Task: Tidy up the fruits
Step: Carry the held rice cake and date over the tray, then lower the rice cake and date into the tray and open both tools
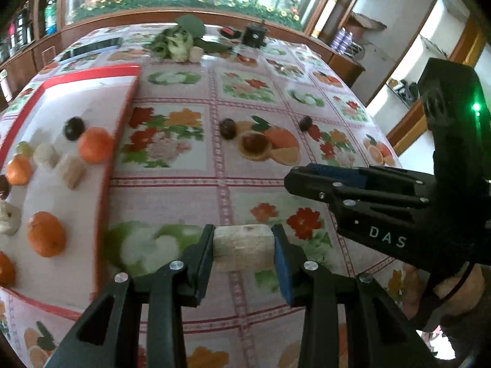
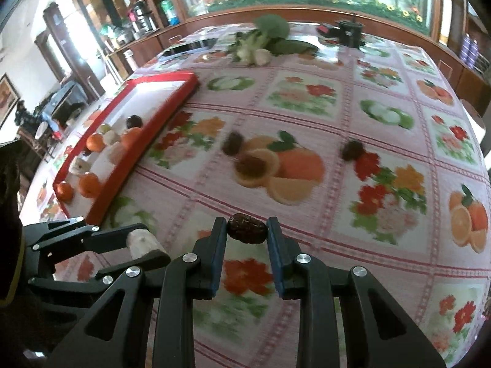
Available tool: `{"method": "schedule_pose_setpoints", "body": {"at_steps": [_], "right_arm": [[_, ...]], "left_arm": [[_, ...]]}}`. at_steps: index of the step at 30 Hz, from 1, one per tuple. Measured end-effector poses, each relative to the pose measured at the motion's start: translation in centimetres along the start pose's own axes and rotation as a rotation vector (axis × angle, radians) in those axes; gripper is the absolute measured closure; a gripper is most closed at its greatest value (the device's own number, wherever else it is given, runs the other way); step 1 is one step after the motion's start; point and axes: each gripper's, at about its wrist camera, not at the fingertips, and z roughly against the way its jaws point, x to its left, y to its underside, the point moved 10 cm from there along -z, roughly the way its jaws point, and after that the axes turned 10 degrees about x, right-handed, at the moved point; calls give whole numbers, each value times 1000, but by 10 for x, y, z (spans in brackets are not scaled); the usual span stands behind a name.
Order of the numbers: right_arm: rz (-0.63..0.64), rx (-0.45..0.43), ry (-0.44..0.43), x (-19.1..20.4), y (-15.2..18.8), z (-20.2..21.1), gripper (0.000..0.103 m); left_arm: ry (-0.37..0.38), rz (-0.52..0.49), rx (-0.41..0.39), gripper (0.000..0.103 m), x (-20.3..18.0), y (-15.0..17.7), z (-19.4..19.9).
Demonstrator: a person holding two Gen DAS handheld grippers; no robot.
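Note:
My left gripper (image 1: pixel 244 240) is shut on a pale, whitish fruit chunk (image 1: pixel 242 248) held just above the flowered tablecloth; the right wrist view shows that gripper (image 2: pixel 147 242) and chunk (image 2: pixel 142 240) at lower left. My right gripper (image 2: pixel 247 225) is shut on a dark brown wrinkled fruit (image 2: pixel 246 228). In the left wrist view the right gripper (image 1: pixel 294 181) reaches in from the right, its load hidden. To the left lies a red-rimmed tray (image 1: pixel 122 122) with oranges (image 1: pixel 95 144), pale chunks and a dark fruit (image 1: pixel 73 128). Loose dark fruits (image 1: pixel 227 128) (image 1: pixel 305 122) lie mid-table.
Leafy vegetables (image 1: pixel 181 41), a black box-like object (image 1: pixel 254 35) and a flat dark slab (image 1: pixel 92 47) sit at the table's far end. The table's edge curves down on the right. A hand (image 1: pixel 414 288) holds the right gripper. Wooden cabinets ring the room.

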Motion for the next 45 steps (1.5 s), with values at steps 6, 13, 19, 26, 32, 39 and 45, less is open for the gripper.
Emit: {"method": "schedule_pose_setpoints", "body": {"at_steps": [6, 13, 19, 26, 32, 39, 45], "right_arm": [[40, 3, -15, 31, -22, -6, 77], [82, -9, -22, 69, -66, -14, 77], [97, -35, -29, 99, -112, -30, 77], [139, -5, 11, 123, -153, -74, 77], [135, 37, 11, 124, -162, -103, 77], [153, 53, 25, 122, -164, -113, 77], [169, 49, 29, 122, -165, -115, 77]], "left_arm": [[-29, 65, -50, 64, 40, -5, 26], [-121, 153, -113, 64, 111, -23, 55], [-202, 225, -135, 64, 174, -47, 63], [-258, 285, -126, 64, 227, -79, 49], [-264, 284, -94, 64, 241, -97, 29], [-283, 269, -78, 63, 245, -108, 15], [-292, 269, -66, 62, 245, -107, 7]]}}
